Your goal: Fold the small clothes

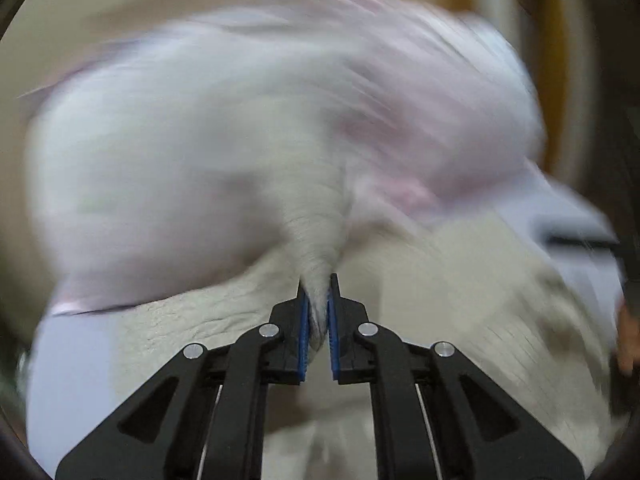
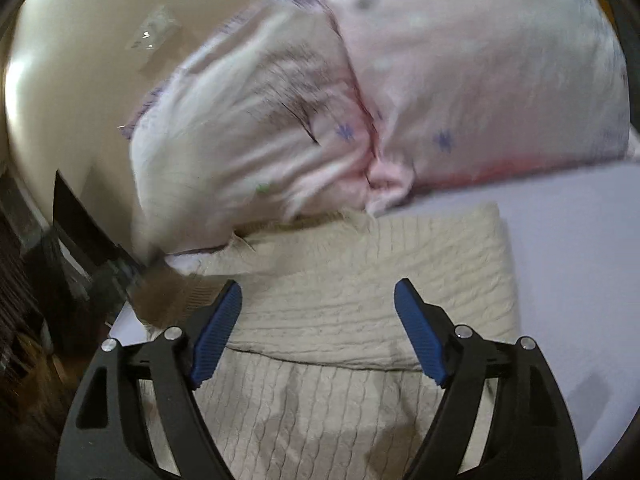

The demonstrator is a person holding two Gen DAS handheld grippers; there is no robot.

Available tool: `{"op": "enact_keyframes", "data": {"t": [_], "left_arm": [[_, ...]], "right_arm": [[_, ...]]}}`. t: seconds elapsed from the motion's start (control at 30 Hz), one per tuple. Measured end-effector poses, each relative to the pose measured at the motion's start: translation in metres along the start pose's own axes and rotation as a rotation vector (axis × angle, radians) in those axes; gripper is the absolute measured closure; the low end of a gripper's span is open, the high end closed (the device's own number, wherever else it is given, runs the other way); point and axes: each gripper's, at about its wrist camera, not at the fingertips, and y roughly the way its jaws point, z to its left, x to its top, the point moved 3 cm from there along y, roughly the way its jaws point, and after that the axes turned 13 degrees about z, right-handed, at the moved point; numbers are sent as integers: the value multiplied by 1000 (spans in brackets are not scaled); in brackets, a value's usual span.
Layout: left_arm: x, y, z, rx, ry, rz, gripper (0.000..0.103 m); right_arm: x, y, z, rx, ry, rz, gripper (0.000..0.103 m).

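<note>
Cream knit garment [image 2: 360, 280] spread flat on pale lavender bed sheet [image 2: 568, 264], upper part folded over. Pinched fold of knit [image 1: 318, 256] clamped in left tongs [image 1: 318, 320], pulled up. Right tongs [image 2: 318, 332] spread wide above knit, holding nothing. Pink floral pillow [image 2: 460, 92] just beyond knit, touching its far edge. Left view blurred.

A cream, cable-knit pattern is shown by the sweater [image 2: 360, 280], with a brownish ribbed hem at its left corner. The pillow [image 2: 460, 92] is covered in pale pink, dotted with small purple stars and green marks. The bed sheet [image 2: 568, 248] is seen in plain pale lavender. Black frames and blue ribbed pads are carried by the right claw [image 2: 318, 334] and the left claw [image 1: 318, 328].
</note>
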Motion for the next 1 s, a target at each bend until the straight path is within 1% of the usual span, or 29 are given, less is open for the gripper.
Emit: {"op": "enact_keyframes", "data": {"t": [0.07,0.1,0.13,0.17,0.2,0.23,0.27,0.3,0.33,0.37,0.4,0.43,0.47,0.5,0.53,0.57,0.6,0.63,0.67,0.7,0.73,0.8,0.83,0.87,0.9,0.93,0.97,1.0], "left_arm": [[-12,28,-45,-24,125,85,92],[-18,29,-51,-16,140,94,92],[-25,19,-46,-25,124,75,92],[-29,9,-37,-41,94,56,89],[-35,-8,-18,-55,25,28,86],[-42,-23,1,-58,-41,10,71],[-52,-33,19,-56,-98,2,57],[-61,-43,36,-52,-153,0,55],[-79,-52,61,-46,-224,15,54],[-89,-55,73,-41,-263,33,52],[-108,-60,90,-38,-326,64,52],[-121,-63,96,-40,-361,83,52],[-145,-70,103,-47,-409,110,52],[-158,-71,110,-59,-440,125,52],[-174,-74,115,-92,-478,135,51],[-183,-76,116,-120,-499,136,50],[-192,-77,115,-155,-517,139,48],[-200,-77,112,-186,-526,138,45],[-212,-81,111,-212,-528,143,44],[-217,-82,107,-222,-523,152,44],[-219,-78,102,-227,-517,164,44],[-228,-79,95,-223,-501,167,43],[-233,-82,92,-231,-500,167,43],[-236,-84,91,-236,-506,163,43],[-238,-85,90,-250,-515,160,43],[-240,-86,90,-263,-523,158,43],[-246,-90,88,-284,-529,144,44],[-248,-91,88,-298,-535,137,45]], "right_arm": [[1,13,-19,14,78,55,26],[1,16,-31,20,122,82,29],[1,18,-38,26,154,96,34],[0,18,-51,34,202,113,36],[-1,19,-60,34,231,122,39],[-2,20,-65,32,249,128,41],[-3,22,-72,24,273,141,46],[-4,25,-75,19,288,154,48],[-6,28,-77,15,297,166,50],[-8,31,-77,8,296,172,52],[-9,33,-74,3,281,174,66],[-9,37,-69,3,255,181,94],[-8,43,-62,-1,215,197,94],[-7,42,-61,-17,208,179,94],[-3,36,-61,-32,212,135,95],[4,26,-64,-44,220,69,95],[8,20,-68,-62,225,34,94],[11,17,-71,-93,226,25,88],[9,13,-76,-121,234,49,84],[4,11,-79,-124,247,73,71],[-3,7,-81,-128,256,93,52],[-28,-13,-89,-162,247,105,40],[-46,-26,-95,-184,243,109,40],[-61,-35,-101,-185,249,119,41],[-72,-40,-106,-180,258,129,45],[-86,-45,-111,-170,269,145,53],[-103,-49,-115,-148,281,176,58],[-117,-53,-117,-121,290,197,61]]}}
